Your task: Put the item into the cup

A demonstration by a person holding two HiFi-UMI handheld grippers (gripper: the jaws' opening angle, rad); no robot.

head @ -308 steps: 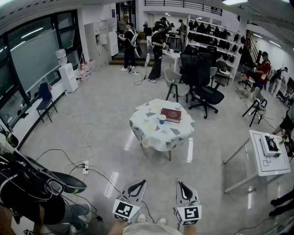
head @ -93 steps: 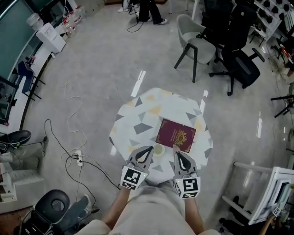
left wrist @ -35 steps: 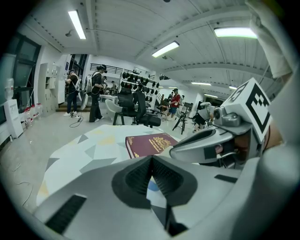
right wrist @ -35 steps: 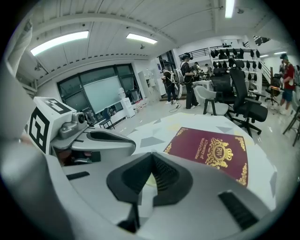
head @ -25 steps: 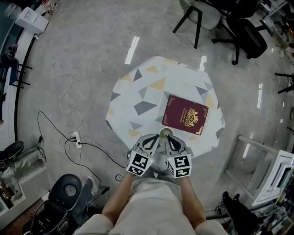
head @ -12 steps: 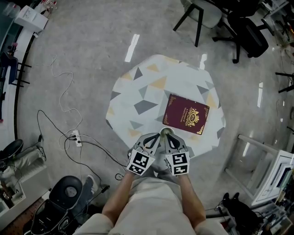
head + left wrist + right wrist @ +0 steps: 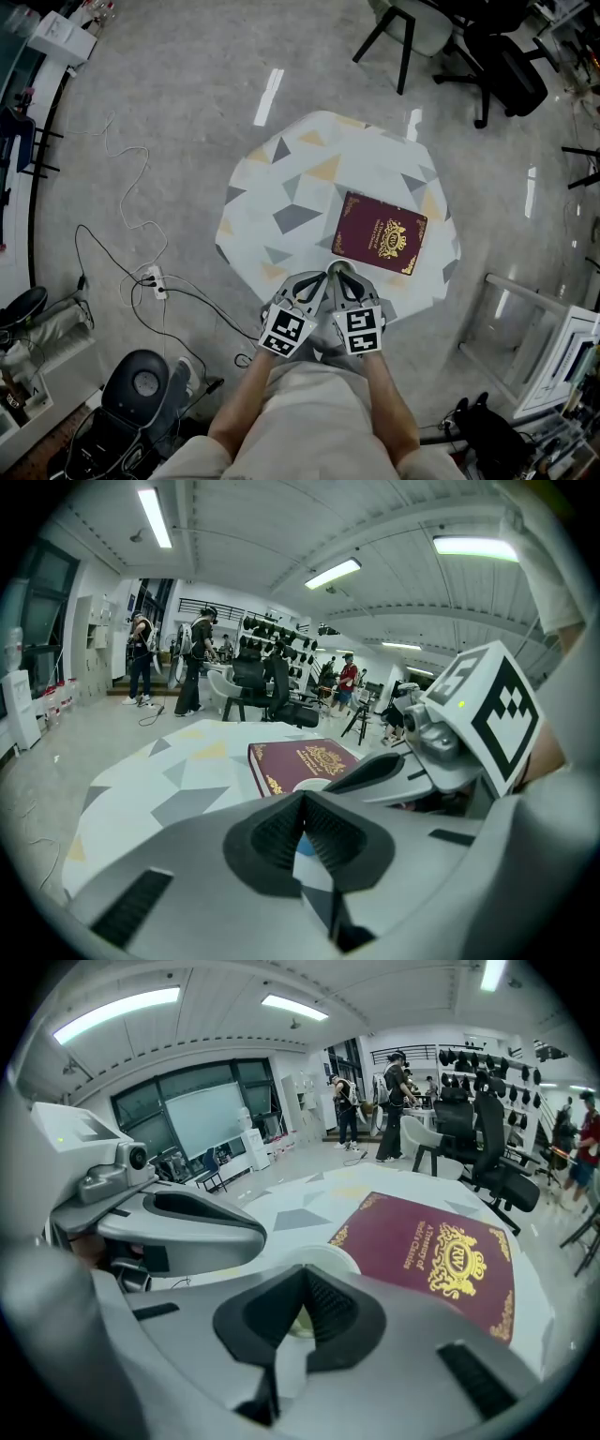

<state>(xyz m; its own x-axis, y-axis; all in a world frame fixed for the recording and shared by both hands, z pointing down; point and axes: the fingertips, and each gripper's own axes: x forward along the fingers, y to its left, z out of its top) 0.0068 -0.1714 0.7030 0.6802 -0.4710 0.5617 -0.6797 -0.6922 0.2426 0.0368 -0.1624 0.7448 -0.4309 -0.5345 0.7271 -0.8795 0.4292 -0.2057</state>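
Observation:
A small white cup (image 7: 336, 270) stands near the front edge of the round table (image 7: 281, 197), beside a maroon book (image 7: 380, 233). My two grippers sit side by side right at the cup. The left gripper (image 7: 315, 281) is just left of it and the right gripper (image 7: 343, 279) just right. In the left gripper view the jaws (image 7: 302, 797) are shut with nothing between them, and the cup's rim (image 7: 314, 784) shows just past their tip. In the right gripper view the jaws (image 7: 305, 1274) are shut too, with the cup (image 7: 328, 1256) directly ahead. No loose item shows.
The table wears a white cloth with grey and yellow triangles. The book (image 7: 431, 1251) lies right of the cup. Cables and a power strip (image 7: 155, 279) lie on the floor at left. A stool (image 7: 141, 389) stands at lower left, a white desk (image 7: 553, 347) at right, chairs at the top.
The person has walked up to the table from across the room. Over the last second the right gripper edged slightly left, closer to the left one; the cup and book stayed put.

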